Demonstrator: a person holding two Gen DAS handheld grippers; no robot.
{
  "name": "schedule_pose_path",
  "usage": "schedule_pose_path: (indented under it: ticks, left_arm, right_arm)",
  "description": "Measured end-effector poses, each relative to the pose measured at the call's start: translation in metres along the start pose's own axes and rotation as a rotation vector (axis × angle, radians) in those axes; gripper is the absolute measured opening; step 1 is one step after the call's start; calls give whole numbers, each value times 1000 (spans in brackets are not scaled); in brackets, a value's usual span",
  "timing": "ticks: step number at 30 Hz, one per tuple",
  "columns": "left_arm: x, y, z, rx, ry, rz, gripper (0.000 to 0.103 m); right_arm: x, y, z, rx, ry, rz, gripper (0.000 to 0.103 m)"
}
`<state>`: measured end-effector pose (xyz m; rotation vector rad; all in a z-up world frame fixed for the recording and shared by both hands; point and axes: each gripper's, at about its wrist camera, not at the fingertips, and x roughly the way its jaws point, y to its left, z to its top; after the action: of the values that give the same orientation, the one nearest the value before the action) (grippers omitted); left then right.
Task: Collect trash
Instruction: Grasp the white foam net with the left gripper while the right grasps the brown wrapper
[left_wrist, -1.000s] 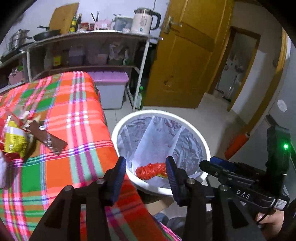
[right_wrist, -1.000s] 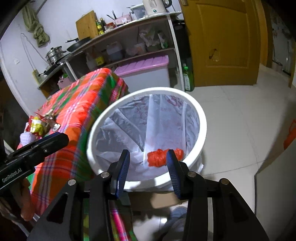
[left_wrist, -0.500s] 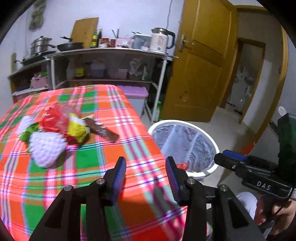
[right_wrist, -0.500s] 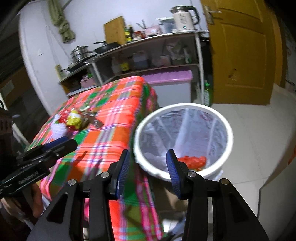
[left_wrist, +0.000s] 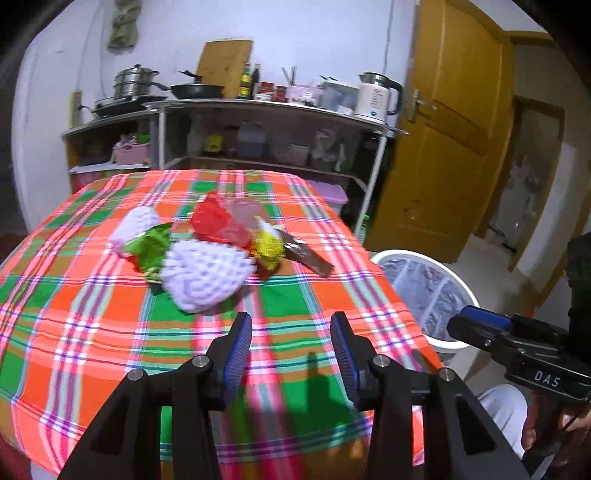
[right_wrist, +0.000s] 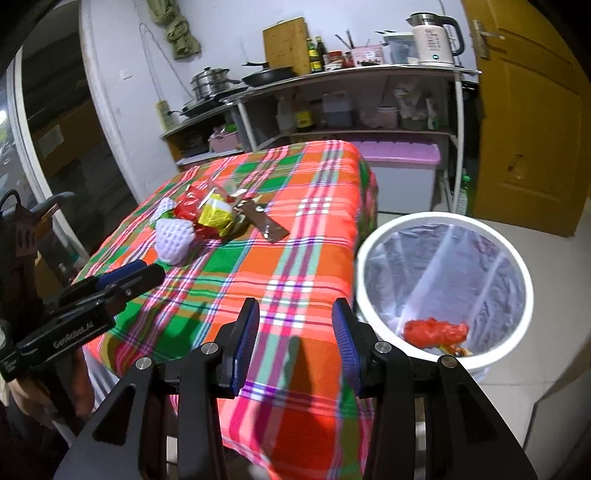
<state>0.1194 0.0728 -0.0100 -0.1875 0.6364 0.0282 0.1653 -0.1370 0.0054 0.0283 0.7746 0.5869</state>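
A heap of trash (left_wrist: 207, 247) lies near the middle of the table (left_wrist: 92, 332), which wears an orange, green and pink plaid cloth: two white foam fruit nets (left_wrist: 205, 275), a green wrapper half buried between them, a crumpled red bag (left_wrist: 212, 221), a yellow packet (right_wrist: 216, 218) and a brown wrapper (left_wrist: 308, 256), all touching or overlapping, their edges smeared by blur. Beside the table stands a white bin (right_wrist: 517, 266) with a clear liner; a red bag (right_wrist: 434, 332) lies at its bottom, the small bits beside it too indistinct to name. The left gripper (left_wrist: 291, 345) and the right gripper (right_wrist: 295, 341) hang above the near cloth, fingers parted about halfway and holding nothing. The bin's near side is cut off behind the right gripper in the left view.
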Motion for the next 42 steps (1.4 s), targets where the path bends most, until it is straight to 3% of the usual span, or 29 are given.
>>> schedule_pose_path:
  ticks: [2, 6, 11, 19, 36, 40, 42]
  left_arm:
    - [-1, 10, 1, -14, -5, 22, 44]
    - [-2, 30, 5, -52, -17, 57, 57]
    - [2, 55, 12, -93, -21, 97, 60]
    - [29, 72, 25, -113, 9, 79, 68]
    - [90, 79, 26, -145, 139, 19, 68]
    - [88, 78, 24, -141, 131, 2, 52]
    - [87, 76, 24, -134, 126, -1, 50]
  right_arm:
    - [4, 3, 1, -5, 9, 8, 42]
    - [14, 12, 7, -27, 23, 21, 42]
    - [26, 19, 14, -46, 35, 31, 42]
    - [48, 28, 29, -64, 50, 43, 42]
    - [127, 34, 77, -161, 115, 6, 42]
    - [152, 36, 84, -191, 160, -5, 42]
    - [159, 37, 84, -201, 178, -16, 42]
